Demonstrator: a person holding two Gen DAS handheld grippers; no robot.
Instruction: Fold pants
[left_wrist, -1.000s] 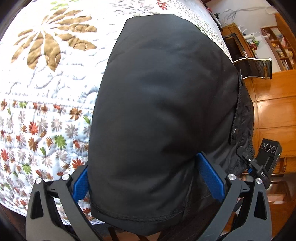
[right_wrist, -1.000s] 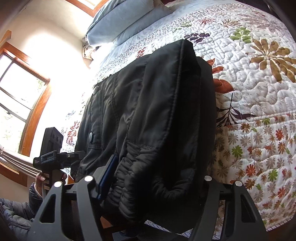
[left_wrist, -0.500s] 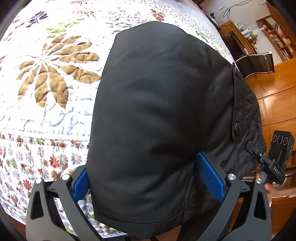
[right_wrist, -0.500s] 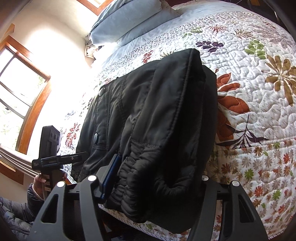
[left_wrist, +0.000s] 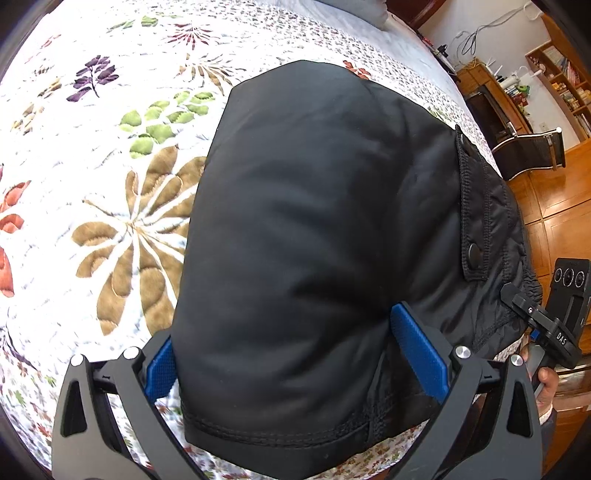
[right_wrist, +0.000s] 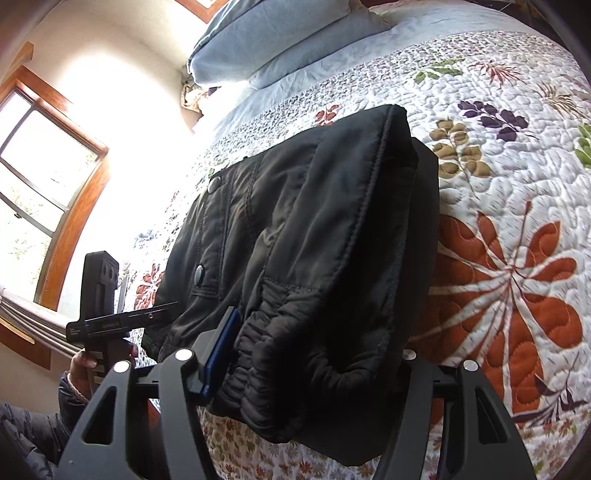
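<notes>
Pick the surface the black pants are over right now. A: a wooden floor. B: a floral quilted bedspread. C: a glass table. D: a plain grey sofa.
B: the black pants, with both grippers at their near edge, have a white bedspread stitched with flowers and leaves showing around them.

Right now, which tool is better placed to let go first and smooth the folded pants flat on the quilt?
Left tool: it pinches a smooth hem end of the black pants, while the right tool holds the bulky elastic waistband.
</notes>
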